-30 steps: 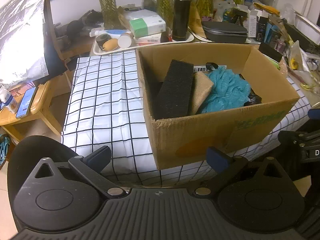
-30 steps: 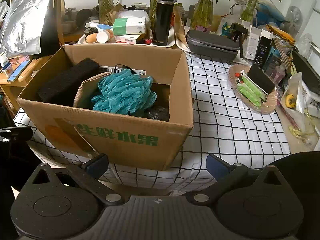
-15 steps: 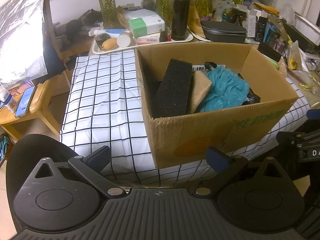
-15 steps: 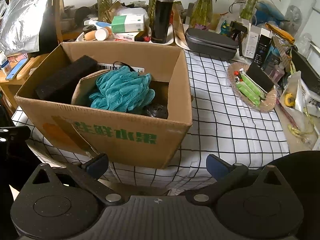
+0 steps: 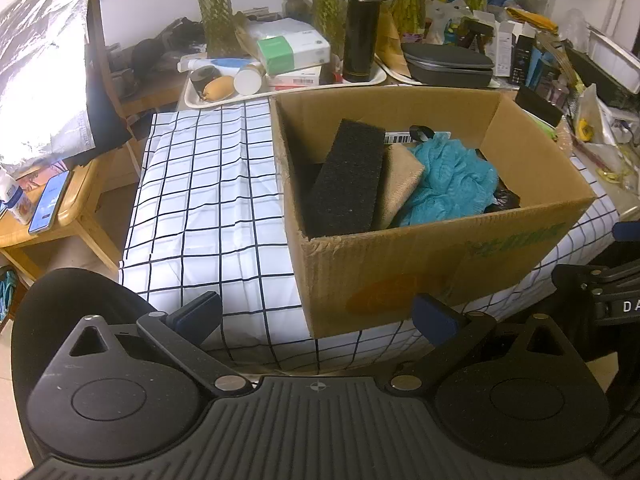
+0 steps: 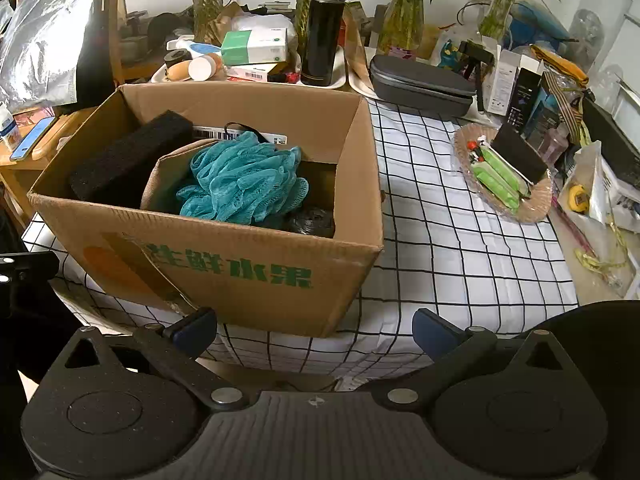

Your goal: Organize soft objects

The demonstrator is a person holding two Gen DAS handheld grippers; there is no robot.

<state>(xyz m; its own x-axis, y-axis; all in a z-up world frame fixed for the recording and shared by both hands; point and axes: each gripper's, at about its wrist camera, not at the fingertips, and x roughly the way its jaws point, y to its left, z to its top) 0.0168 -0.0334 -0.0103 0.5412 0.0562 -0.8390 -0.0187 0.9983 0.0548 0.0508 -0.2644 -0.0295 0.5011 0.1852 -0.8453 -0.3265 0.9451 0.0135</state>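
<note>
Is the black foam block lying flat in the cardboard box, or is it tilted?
Tilted. The black foam block leans in the cardboard box, its upper end by the back wall, beside the beige cloth.

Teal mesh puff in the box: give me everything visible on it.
The teal mesh puff is a bunched ball of netting, soft and ruffled. It sits inside the cardboard box, resting on the tan cloth and beside the black foam block. A dark item lies against its right side. Neither gripper touches it.

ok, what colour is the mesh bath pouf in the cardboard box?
Teal mesh bath pouf; the right wrist view shows it best.
</note>
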